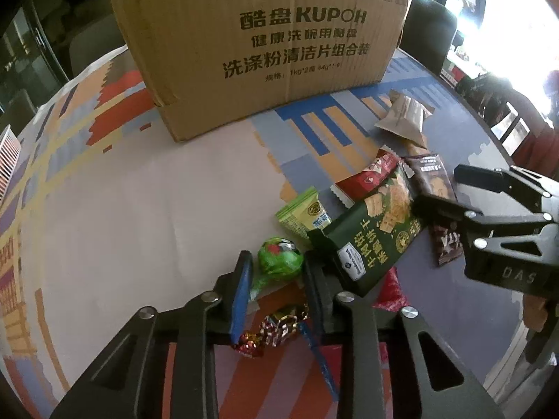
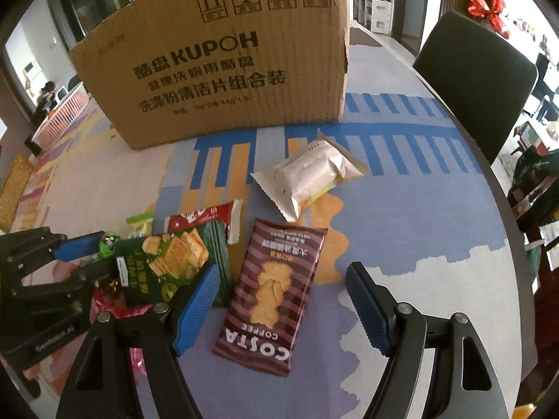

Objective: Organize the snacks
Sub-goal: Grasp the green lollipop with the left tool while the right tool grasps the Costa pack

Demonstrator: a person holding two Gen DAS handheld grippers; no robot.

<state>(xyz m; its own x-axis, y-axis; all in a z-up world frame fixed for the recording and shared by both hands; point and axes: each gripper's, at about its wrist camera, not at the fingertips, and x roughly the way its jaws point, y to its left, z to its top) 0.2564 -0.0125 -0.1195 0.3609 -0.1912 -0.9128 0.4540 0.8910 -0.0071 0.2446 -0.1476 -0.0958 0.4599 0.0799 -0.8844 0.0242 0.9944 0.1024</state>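
Left tool (image 1: pixel 277 272) spread, straddling green foil-wrapped candy (image 1: pixel 279 256) on the patterned desk (image 1: pixel 139 209); right tool (image 2: pixel 283 310) spread wide over Costa biscuit packet (image 2: pixel 272 293), lying flat just right of the green cracker packet (image 2: pixel 164 265). Lower right tool until both pads flank the packet's long edges, then close gently to avoid crushing. Likely destination: cardboard box (image 2: pixel 216 70), upright at the desk's far side

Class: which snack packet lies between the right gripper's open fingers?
The brown striped Costa Coffee packet; the green cracker packet lies outside them, to the left.
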